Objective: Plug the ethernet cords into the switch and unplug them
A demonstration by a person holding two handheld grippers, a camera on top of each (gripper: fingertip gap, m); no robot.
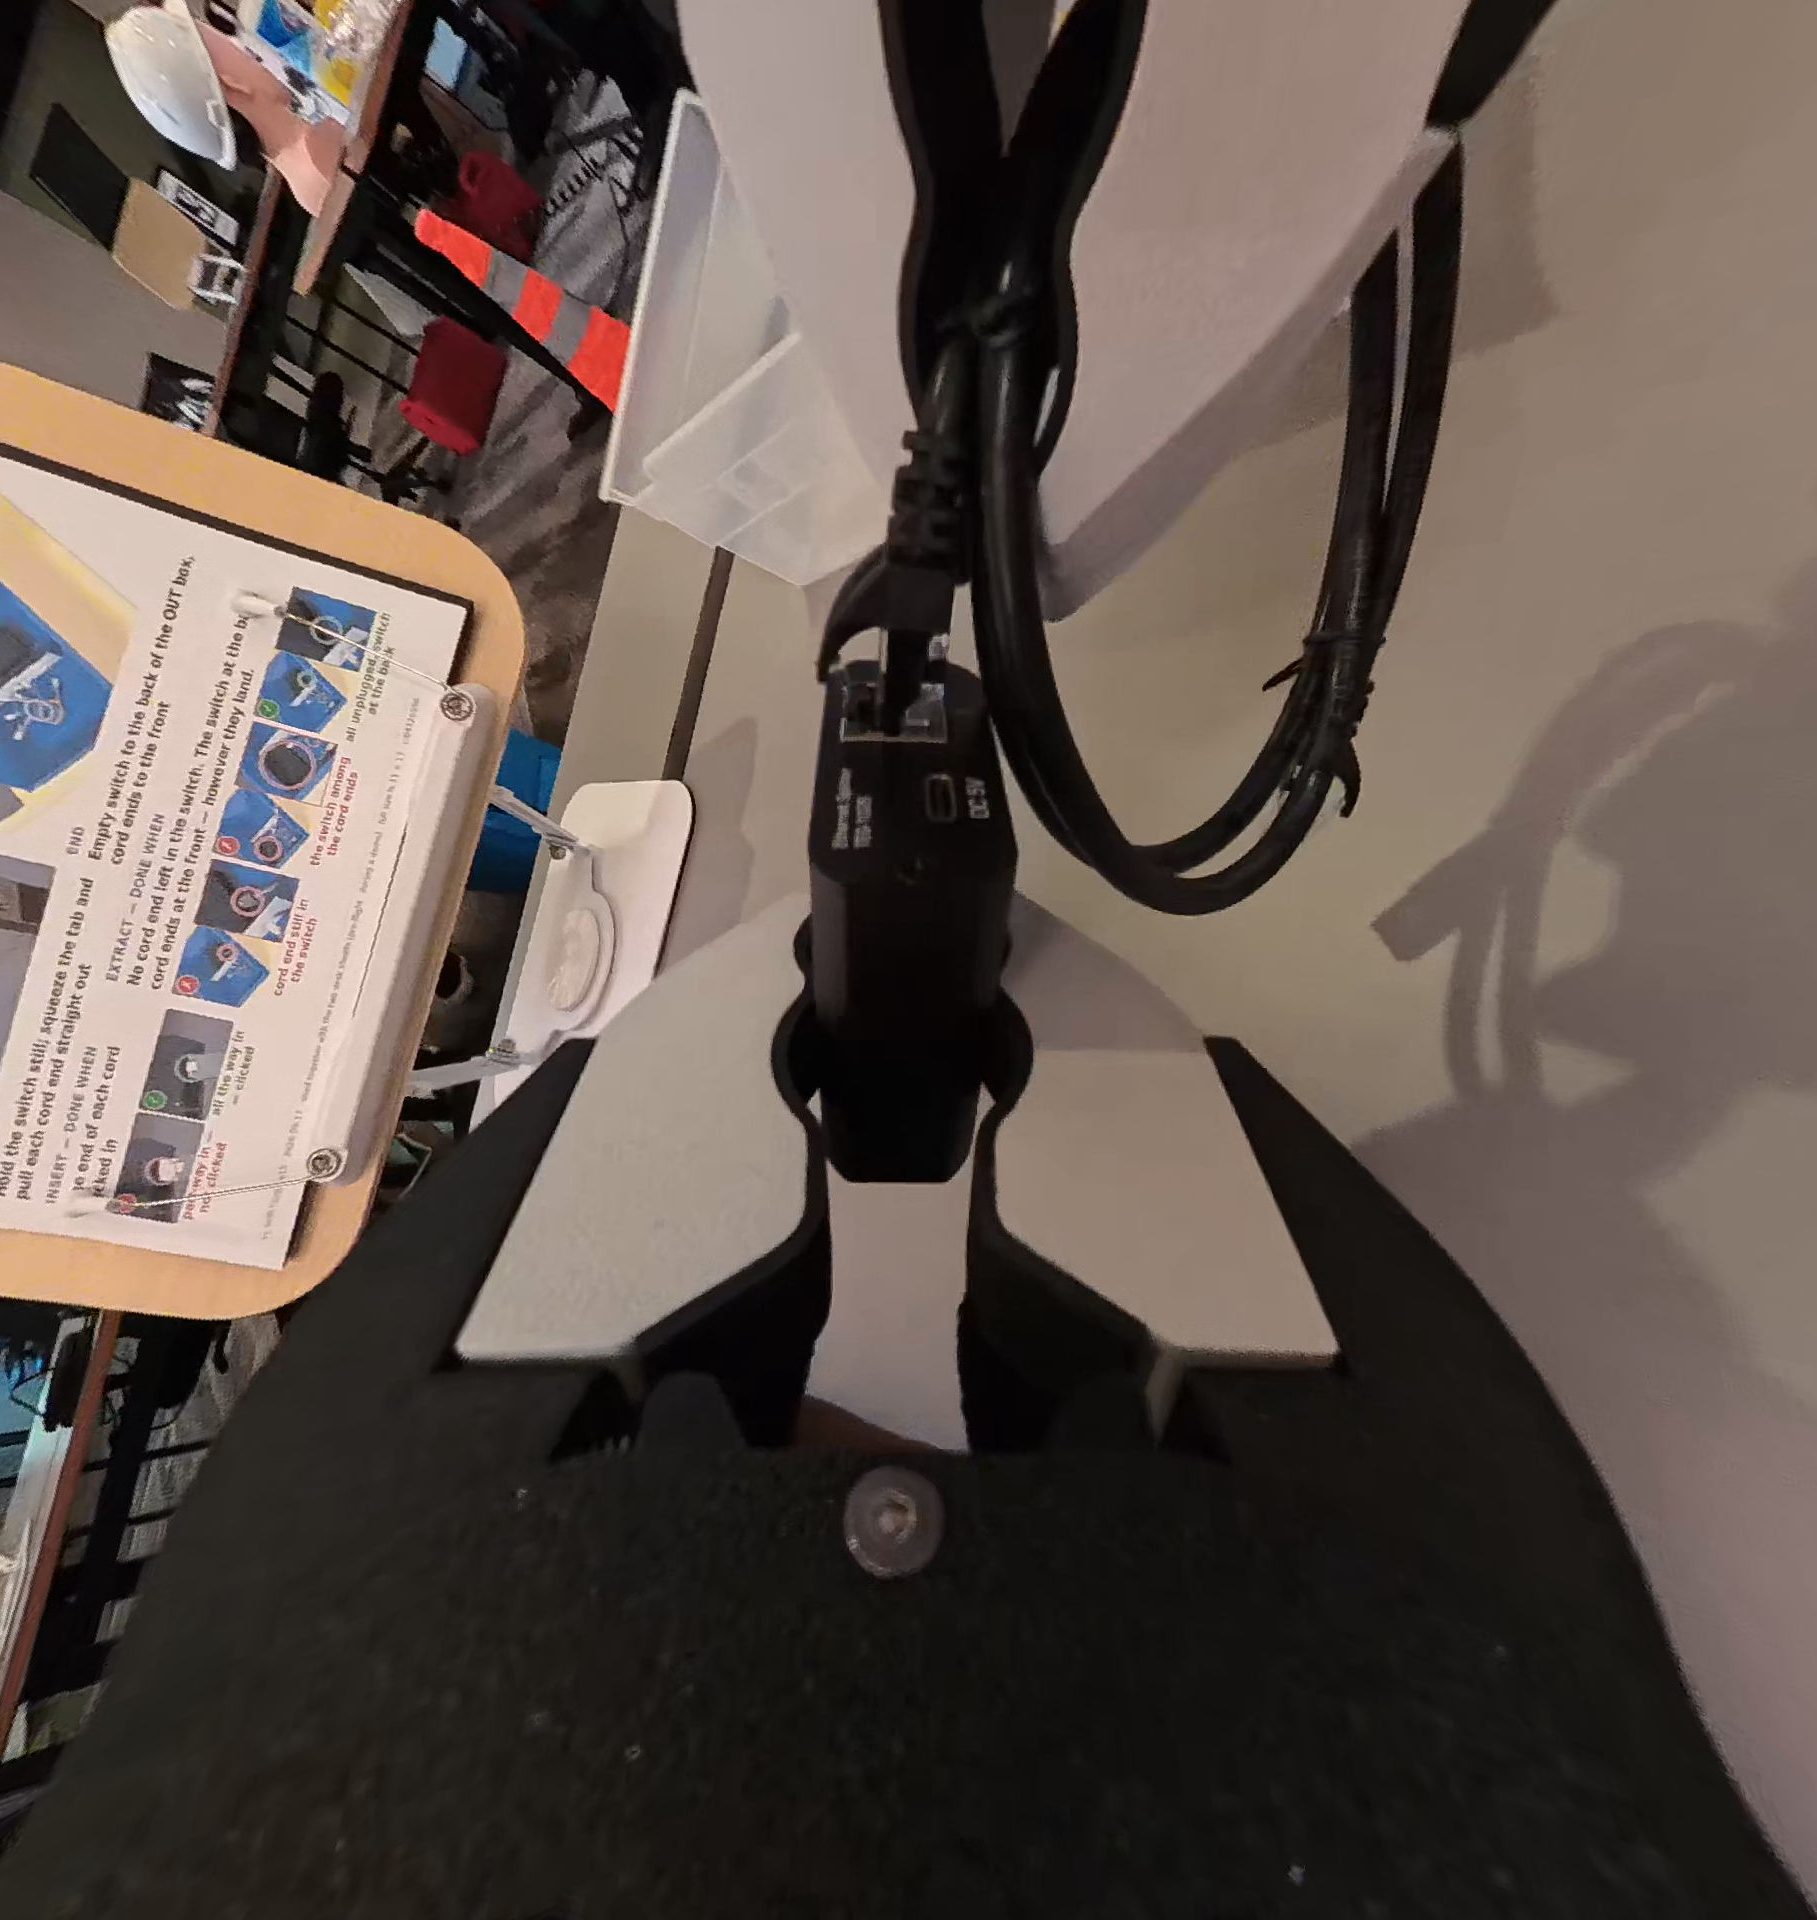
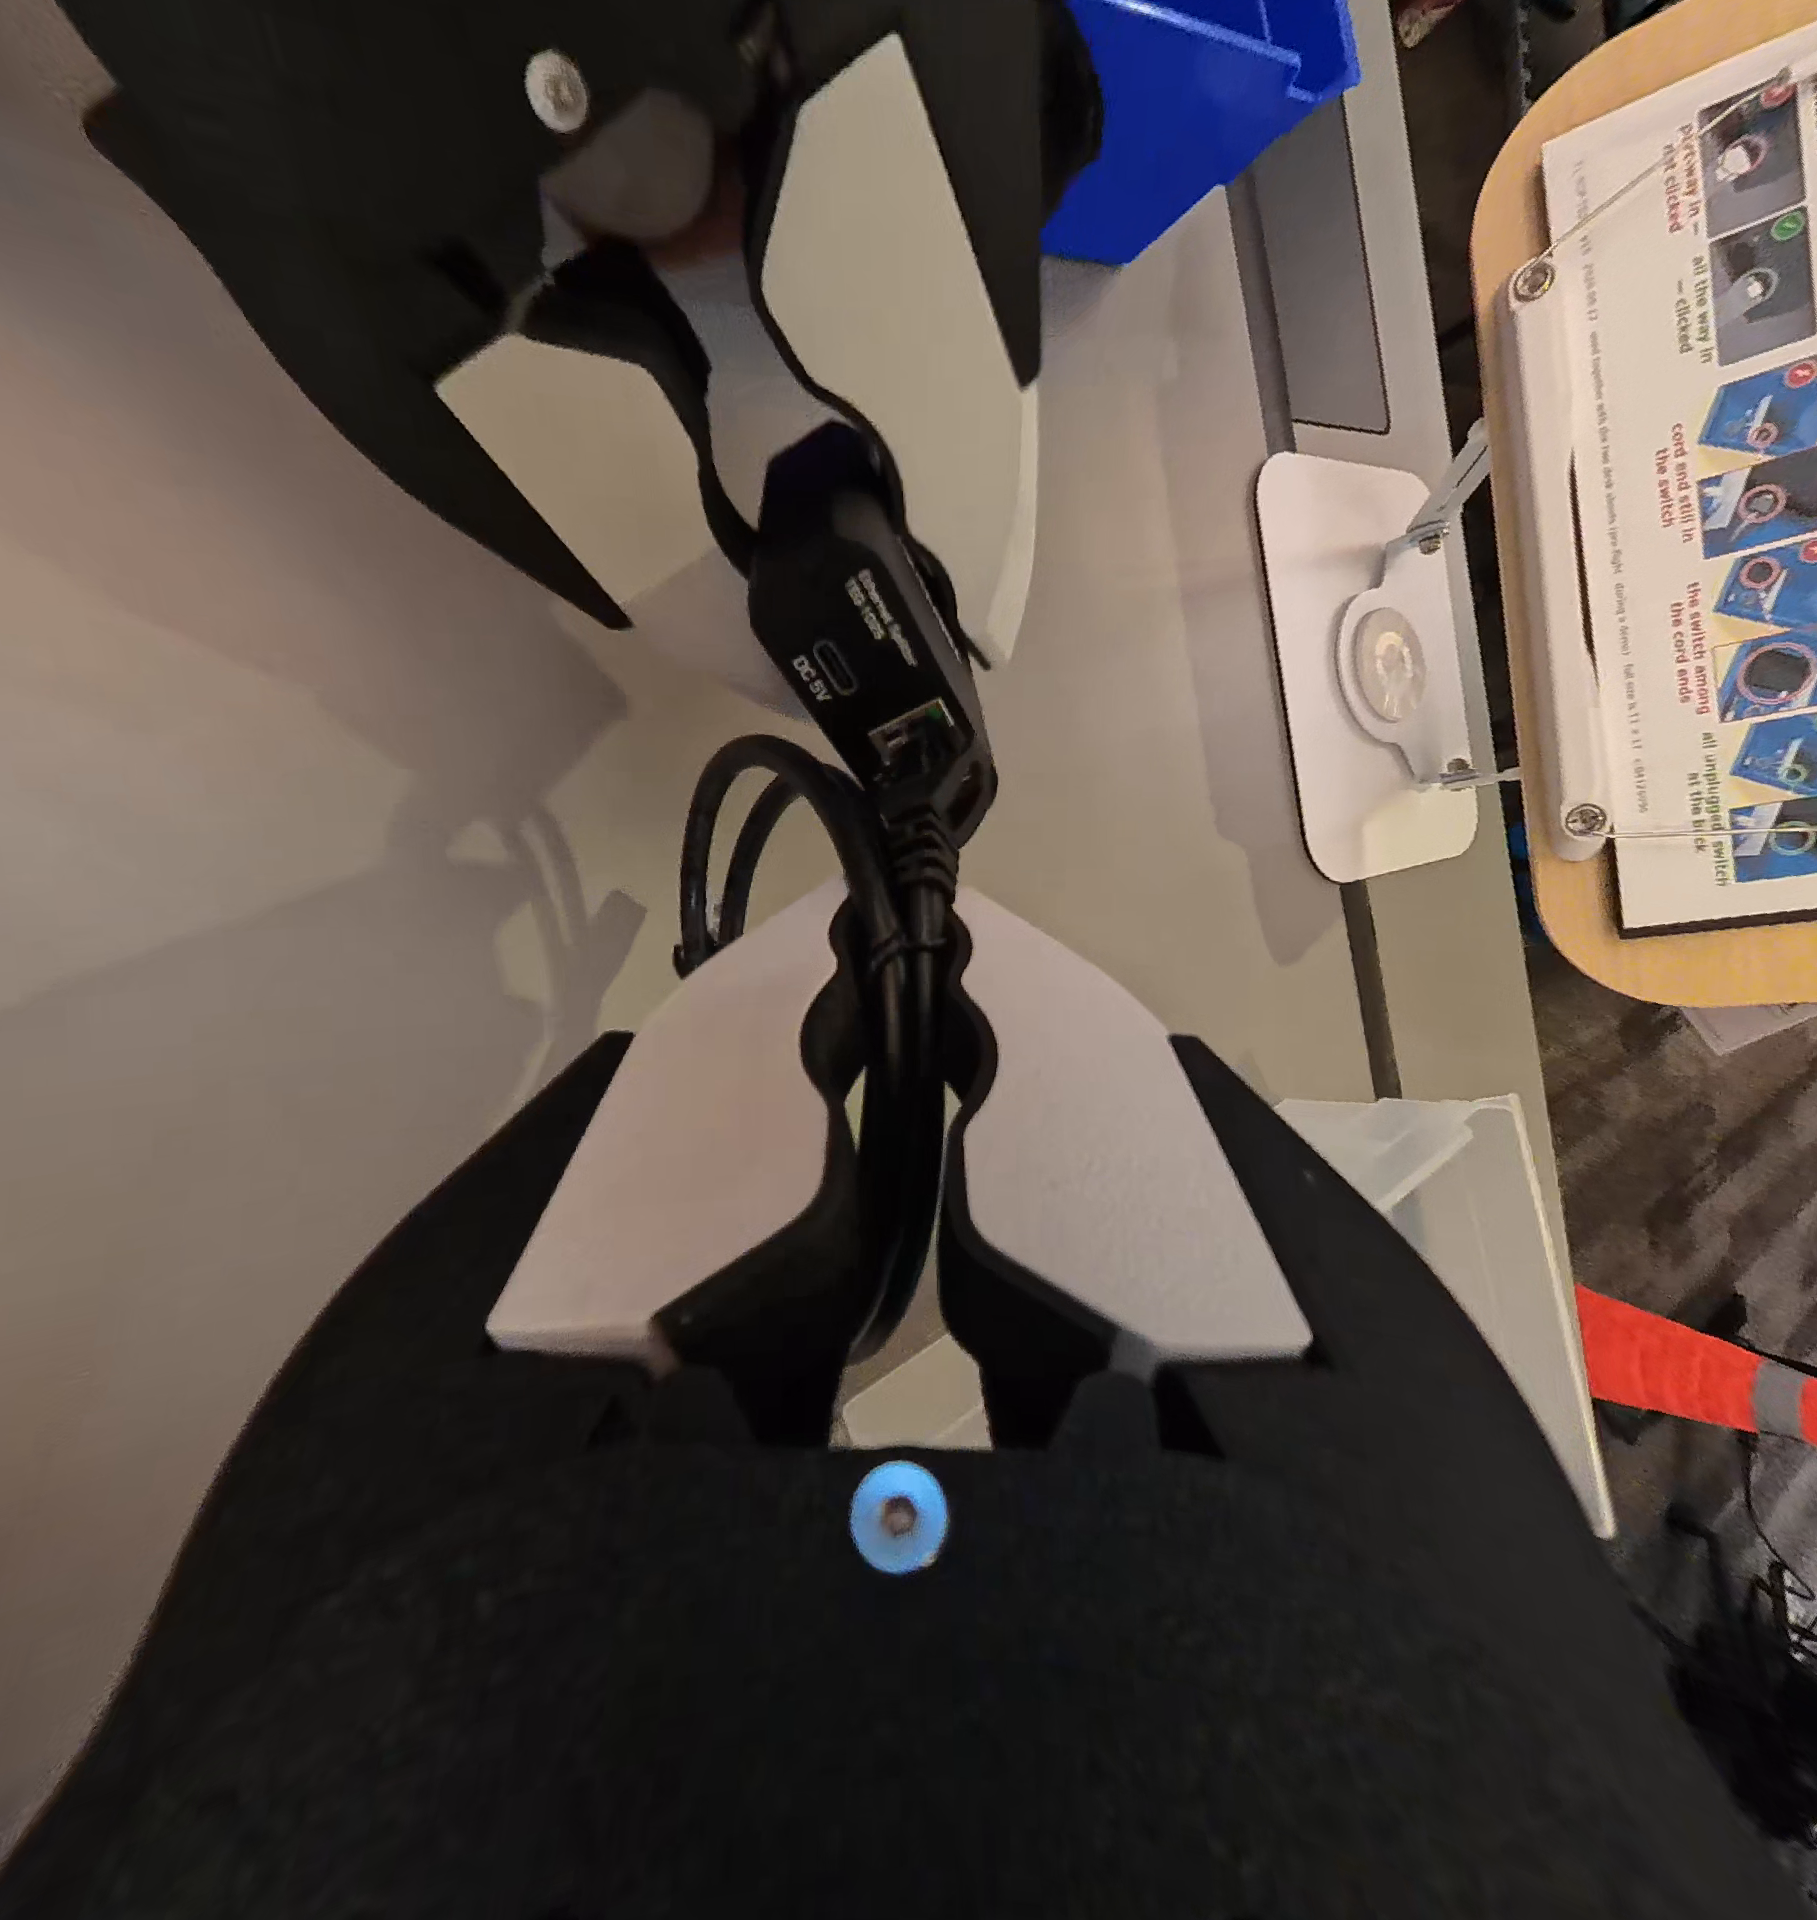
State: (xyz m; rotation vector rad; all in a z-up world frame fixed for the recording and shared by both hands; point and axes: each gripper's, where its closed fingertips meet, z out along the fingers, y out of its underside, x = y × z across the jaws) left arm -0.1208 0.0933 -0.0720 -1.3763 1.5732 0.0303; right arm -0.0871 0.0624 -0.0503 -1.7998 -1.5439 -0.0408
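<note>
Left wrist view: both my grippers hold black parts above the pale table [image 1: 1506,520].

My left gripper [image 1: 899,1049] is clenched on the switch [image 1: 909,883], pads pressed to its sides. My right gripper [image 2: 899,1029] pinches the bundled black cord [image 2: 909,1039] just behind its plug [image 2: 909,831]. The plug sits at the switch's port; whether it is fully seated, I cannot quite tell. The cord's loop [image 1: 1247,727] hangs beside the switch. A sheet of instructions [image 1: 187,883] stands off to the side.

Cord plug [image 2: 909,821] in switch [image 2: 862,623], between both tools
</note>
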